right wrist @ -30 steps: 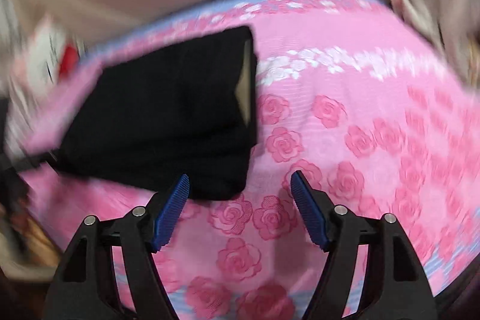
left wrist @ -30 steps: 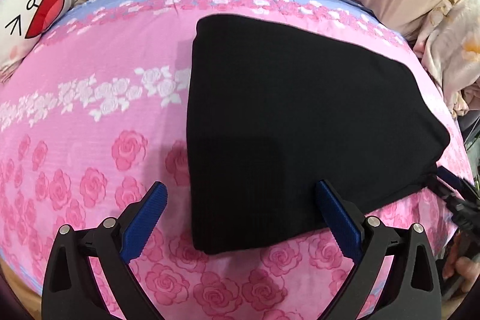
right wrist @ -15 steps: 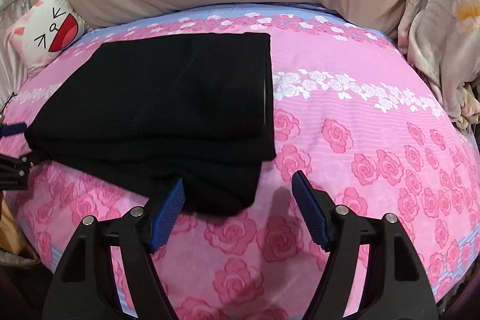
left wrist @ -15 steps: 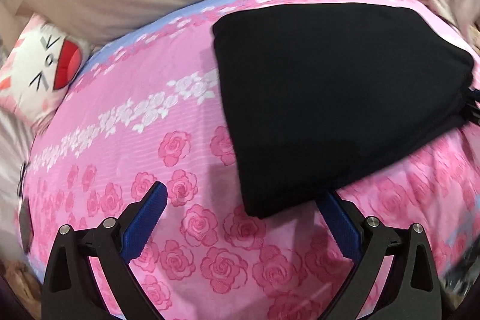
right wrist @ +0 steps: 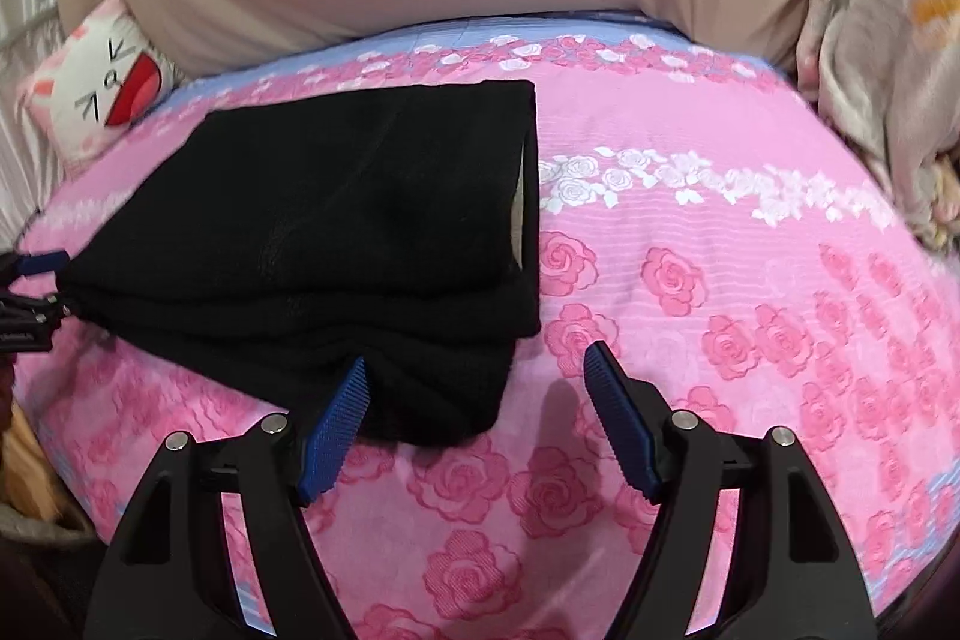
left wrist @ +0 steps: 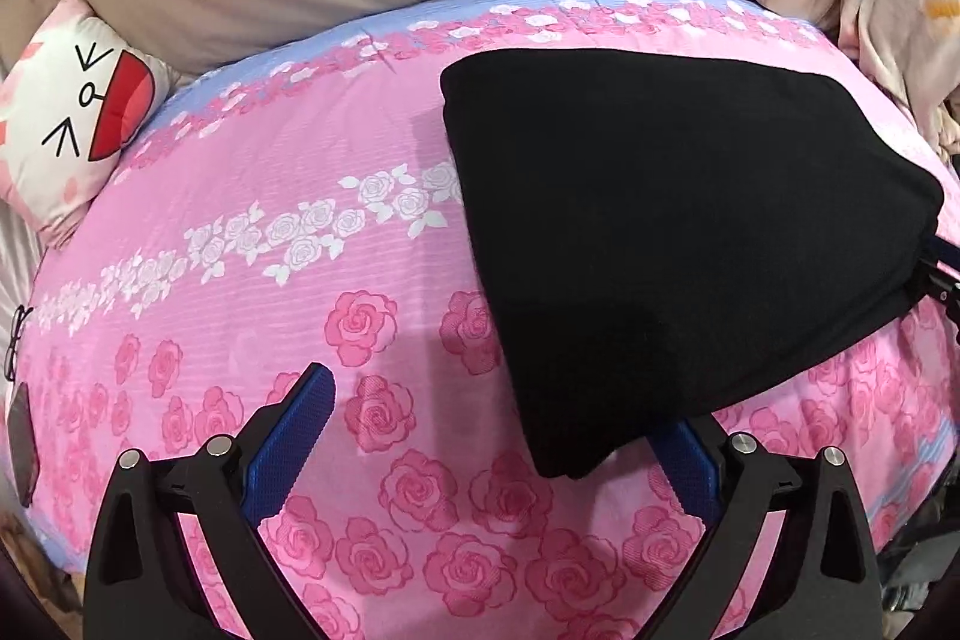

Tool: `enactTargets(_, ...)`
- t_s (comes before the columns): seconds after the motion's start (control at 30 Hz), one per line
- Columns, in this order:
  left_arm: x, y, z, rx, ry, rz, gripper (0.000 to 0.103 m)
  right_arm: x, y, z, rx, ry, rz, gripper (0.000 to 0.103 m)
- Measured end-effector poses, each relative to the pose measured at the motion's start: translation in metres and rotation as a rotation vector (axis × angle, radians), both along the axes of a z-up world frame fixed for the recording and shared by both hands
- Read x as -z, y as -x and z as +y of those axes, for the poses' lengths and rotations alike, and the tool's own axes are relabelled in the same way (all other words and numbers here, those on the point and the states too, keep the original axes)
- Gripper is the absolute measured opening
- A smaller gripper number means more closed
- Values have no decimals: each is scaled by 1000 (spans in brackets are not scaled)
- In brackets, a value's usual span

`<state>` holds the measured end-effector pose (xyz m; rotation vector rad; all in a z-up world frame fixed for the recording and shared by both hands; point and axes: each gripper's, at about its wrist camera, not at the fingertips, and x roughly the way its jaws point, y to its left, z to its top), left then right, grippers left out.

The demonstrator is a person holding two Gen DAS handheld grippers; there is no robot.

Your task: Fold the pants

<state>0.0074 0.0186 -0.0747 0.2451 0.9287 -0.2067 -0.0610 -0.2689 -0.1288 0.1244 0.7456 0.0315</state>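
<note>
Most of the folding looked done: the black pants lay on the pink rose-print bedspread as one compact stack of layers, edges roughly matched, with no leg trailing loose. In the right wrist view the stack sat from about nine to twelve o'clock of the picture's centre, its short open end facing three o'clock, where a pale strip (a lining or label, too small to tell) showed between the layers. In the left wrist view the same pants filled the field from one to four o'clock.

Both claws stood spread wide and held nothing. The right gripper hovered at the near corner of the stack, at about six o'clock in its own view, one pad in front of the cloth's lower edge, the other over bare bedspread. The left gripper hung at six o'clock in its view, one finger over roses, the other partly hidden behind the near corner of the pants. Whether either pad touched fabric could not be told.

My judgement was that little remained: perhaps one more fold to halve the bundle, or only a tidying of the slightly stepped lower layers, which stuck out past the top panel at the near edge. A cartoon-face pillow lay well apart at ten o'clock
</note>
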Motion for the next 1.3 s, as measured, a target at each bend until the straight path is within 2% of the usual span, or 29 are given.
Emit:
enactTargets(0.17,0,-2,-4,-16,8,-13,97,7,-6,9,-12,19,8,69)
enactTargets(0.2,1,-4,-6,-24,-3,-17,97,5,-9,11,-13,22,2,64)
enactTargets(0.23,2,-6,-7,-34,-9,-17,97,0,-12,9,-6,2,3,46)
enactTargets(0.27,0,-8,-6,-40,-2,-9,97,-6,-13,4,14,-13,1,34)
enactTargets(0.33,0,-11,0,-52,4,9,98,-19,-12,-4,44,-19,-23,28)
enactTargets(0.4,7,-12,5,-61,-15,26,98,-23,-10,-12,90,14,-28,28)
enactTargets(0.43,12,-13,8,-72,-17,43,98,-15,-11,-18,114,25,0,28)
enactTargets(0.53,23,-11,14,-94,9,62,98,5,-9,-29,130,-52,16,29)
enactTargets(0.63,16,-10,12,-94,-11,50,98,-15,-3,-21,119,-20,-14,29)
enactTargets(0.7,14,-10,9,-82,-45,33,98,-14,-5,-22,117,4,-2,28)
enactTargets(0.73,19,-11,10,-76,-44,44,98,-4,-9,-26,122,6,27,32)
enactTargets(0.77,22,-13,13,-77,-23,54,98,6,-7,-33,132,-19,25,40)
enactTargets(0.83,19,-11,18,-76,-2,70,98,3,-1,-37,117,-74,16,41)
enactTargets(1.0,-3,17,15,26,-92,19,98,-19,15,-43,89,-123,14,41)
enactTargets(1.07,-20,31,14,63,-111,-31,97,-26,21,-39,88,-80,5,42)
enactTargets(1.17,-51,41,11,96,-62,-102,97,-22,20,-29,62,-2,10,43)
enactTargets(1.23,-64,35,6,102,-15,-129,98,-12,17,-19,34,29,26,43)
enactTargets(1.3,-67,17,-3,71,-12,-139,98,-5,15,-7,2,45,19,43)
